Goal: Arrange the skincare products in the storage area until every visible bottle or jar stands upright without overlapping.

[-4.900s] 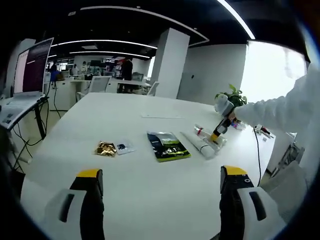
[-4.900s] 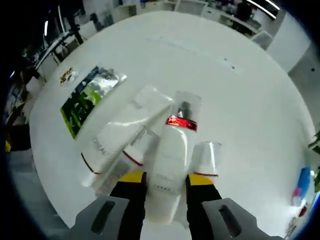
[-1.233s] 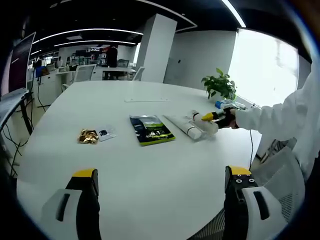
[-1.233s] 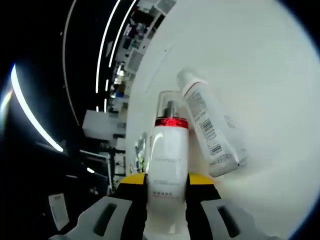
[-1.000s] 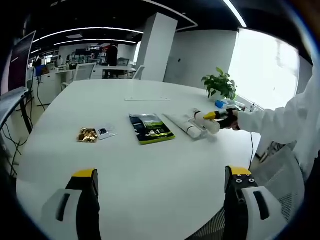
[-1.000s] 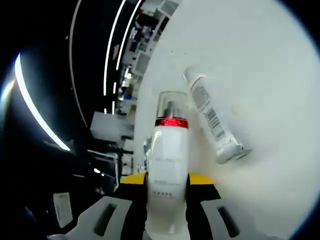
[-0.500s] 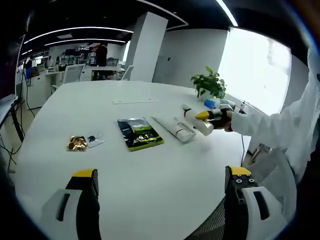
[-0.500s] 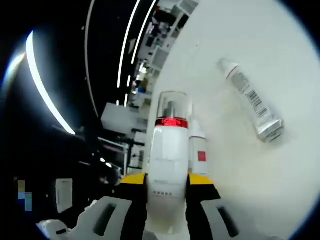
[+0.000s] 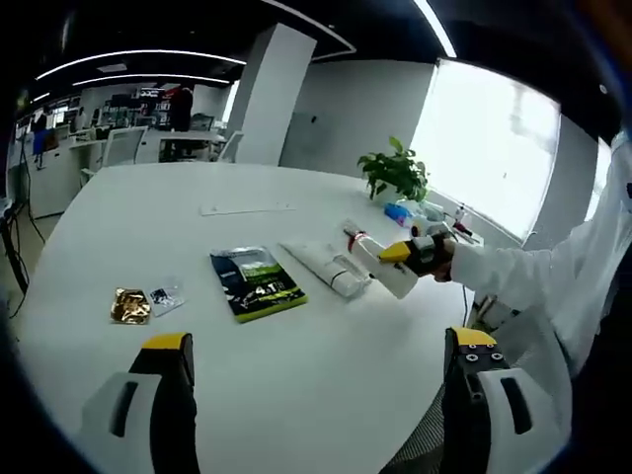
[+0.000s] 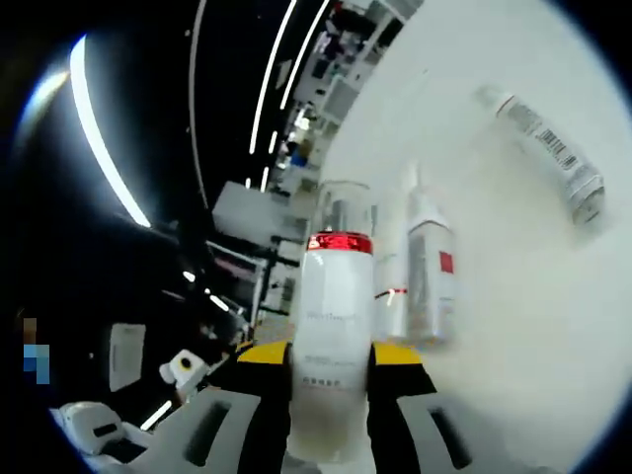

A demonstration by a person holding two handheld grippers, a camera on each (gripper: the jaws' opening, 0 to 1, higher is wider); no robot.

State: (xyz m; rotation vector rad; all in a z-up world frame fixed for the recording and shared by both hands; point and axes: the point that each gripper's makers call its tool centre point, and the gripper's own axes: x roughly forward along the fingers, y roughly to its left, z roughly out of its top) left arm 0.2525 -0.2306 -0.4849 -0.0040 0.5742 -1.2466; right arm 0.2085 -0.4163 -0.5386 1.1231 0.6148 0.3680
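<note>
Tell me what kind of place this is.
Probably an open-plan office or lab: a large white table, desks and office chairs in the background, strip ceiling lights, and a potted plant by the window.

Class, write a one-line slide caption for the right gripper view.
Right gripper clamps a white pump bottle above the white table.

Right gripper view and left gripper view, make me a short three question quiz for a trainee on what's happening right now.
1. True or false: the right gripper is shut on a white bottle with a red band.
2. In the left gripper view, what lies on the table nearest the gold packet?
A. a small clear packet
B. the potted plant
C. the white tube
3. Fill in: the left gripper's jaws are ____.

Key: 1 true; 2 A, the small clear packet; 3 open.
</note>
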